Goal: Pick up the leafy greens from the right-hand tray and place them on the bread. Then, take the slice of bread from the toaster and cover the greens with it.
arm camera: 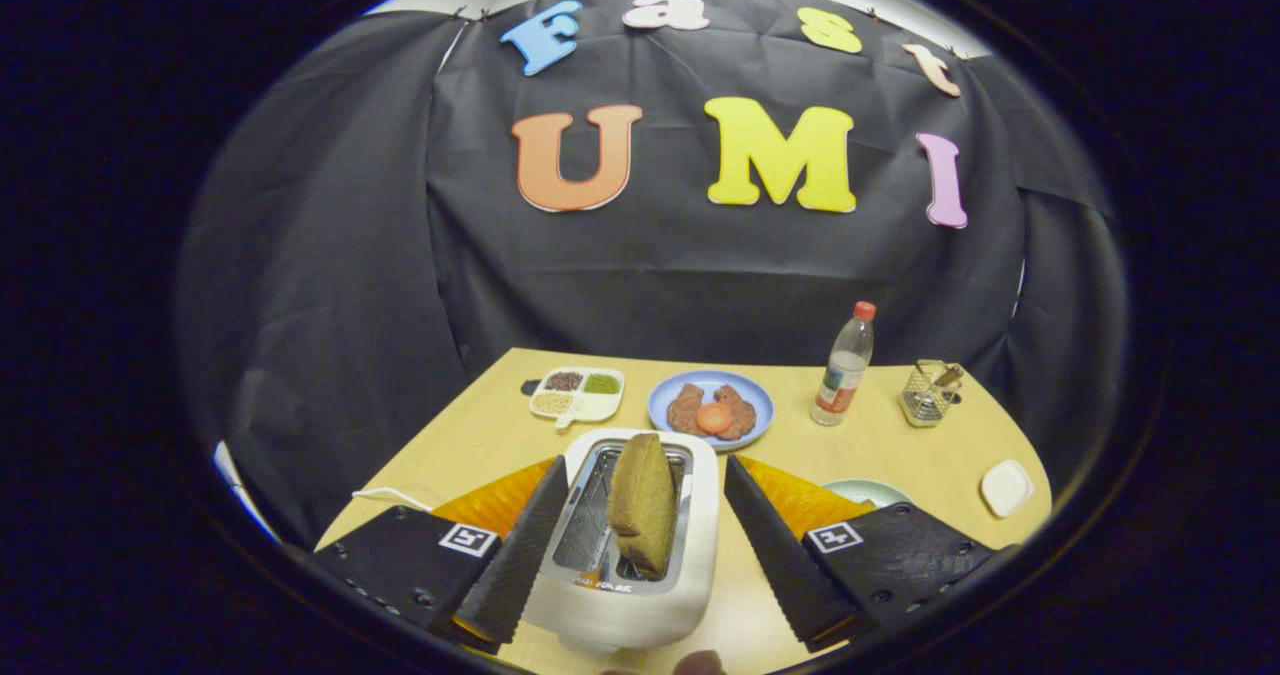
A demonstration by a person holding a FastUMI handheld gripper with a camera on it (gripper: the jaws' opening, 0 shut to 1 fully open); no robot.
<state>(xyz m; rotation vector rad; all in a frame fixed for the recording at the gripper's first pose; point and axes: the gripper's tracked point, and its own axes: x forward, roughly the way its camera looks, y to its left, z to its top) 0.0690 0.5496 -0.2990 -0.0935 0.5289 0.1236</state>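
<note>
A white toaster (690, 515) stands on the wooden table directly between my two fingers. A brown slice of bread (643, 503) sticks up out of its right slot. My gripper (645, 500) is open, one finger on each side of the toaster, neither touching the bread. A pale green tray (868, 492) peeks out beyond the right finger, mostly hidden by it.
Beyond the toaster lie a blue plate (665, 402) with brown patties and a tomato slice, and a white divided dish (610, 403) of grains to its left. A plastic bottle (843, 365), a wire basket (928, 393) and a small white dish (1005, 487) stand to the right.
</note>
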